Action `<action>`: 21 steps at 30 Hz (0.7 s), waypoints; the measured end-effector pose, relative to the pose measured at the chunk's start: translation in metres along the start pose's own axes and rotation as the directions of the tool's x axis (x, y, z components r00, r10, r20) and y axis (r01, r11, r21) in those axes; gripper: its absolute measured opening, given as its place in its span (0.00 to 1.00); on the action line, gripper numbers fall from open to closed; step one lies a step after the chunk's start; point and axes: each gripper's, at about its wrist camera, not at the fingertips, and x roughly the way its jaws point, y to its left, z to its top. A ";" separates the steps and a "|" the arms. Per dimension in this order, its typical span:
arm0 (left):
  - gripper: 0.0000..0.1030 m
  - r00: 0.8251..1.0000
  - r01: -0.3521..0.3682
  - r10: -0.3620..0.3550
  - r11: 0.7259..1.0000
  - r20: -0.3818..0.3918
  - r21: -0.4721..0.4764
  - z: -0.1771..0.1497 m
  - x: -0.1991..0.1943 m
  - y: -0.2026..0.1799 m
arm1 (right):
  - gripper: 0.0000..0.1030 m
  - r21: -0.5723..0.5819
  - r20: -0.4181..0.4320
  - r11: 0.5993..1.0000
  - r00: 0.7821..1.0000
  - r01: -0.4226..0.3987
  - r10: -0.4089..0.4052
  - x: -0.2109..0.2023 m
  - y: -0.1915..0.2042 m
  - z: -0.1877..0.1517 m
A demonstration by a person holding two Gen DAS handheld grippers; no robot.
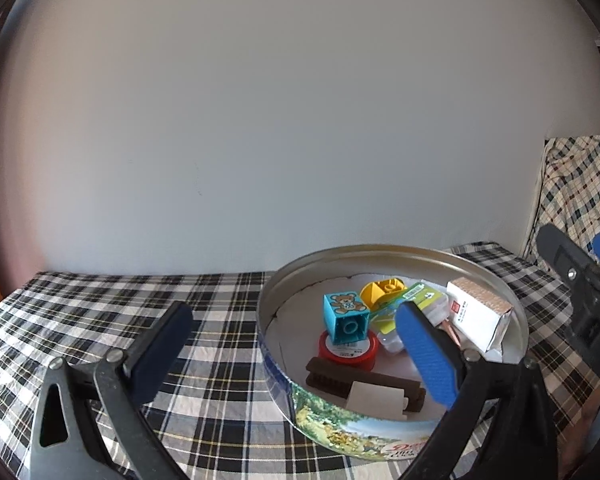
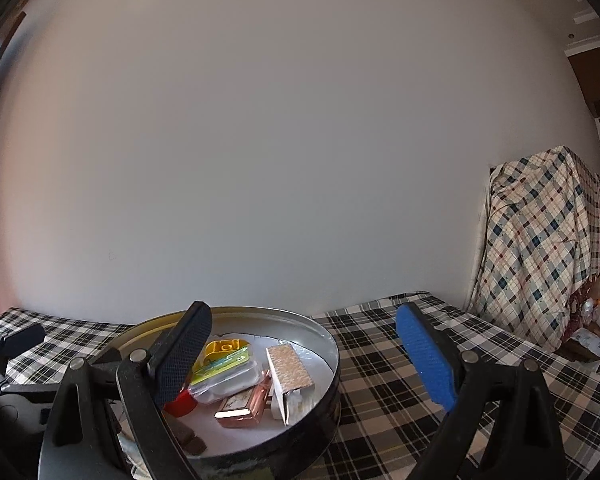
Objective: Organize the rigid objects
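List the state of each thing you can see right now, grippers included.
left hand-held gripper: open, empty
right hand-held gripper: open, empty
round tin: lid off, holding items
blue bear block: tipped, resting on red tape roll
white box: lying flat, end flap open
brown brush: lying flat

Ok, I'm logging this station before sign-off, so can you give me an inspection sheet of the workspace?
Surface: table under a black-and-white plaid cloth, bare around the tin.
Job's things: round metal tin holding a blue bear block, yellow block, red-rimmed round case, brown bar, white carton, copper-coloured case and a green-labelled packet.
Clutter: nothing seen on the cloth outside the tin.
Grippers: left gripper open, empty; right gripper open, empty.
Cables: nothing seen.
Surroundings: plain wall; something draped in checked fabric at right.
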 end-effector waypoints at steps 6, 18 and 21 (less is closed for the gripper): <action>1.00 1.000 0.001 -0.001 1.000 0.002 0.015 -0.002 -0.011 -0.001 | 0.96 -0.025 0.085 1.000 0.996 0.017 -0.015 -0.023 0.005 0.001; 1.00 1.000 0.011 -0.011 1.000 0.020 0.004 -0.003 -0.018 -0.002 | 0.96 -0.018 0.083 1.000 0.996 0.015 -0.013 -0.024 0.005 0.002; 1.00 1.000 0.008 -0.008 1.000 0.009 -0.004 -0.004 -0.018 -0.003 | 0.96 -0.023 0.083 1.000 0.996 0.013 -0.011 -0.023 0.005 0.002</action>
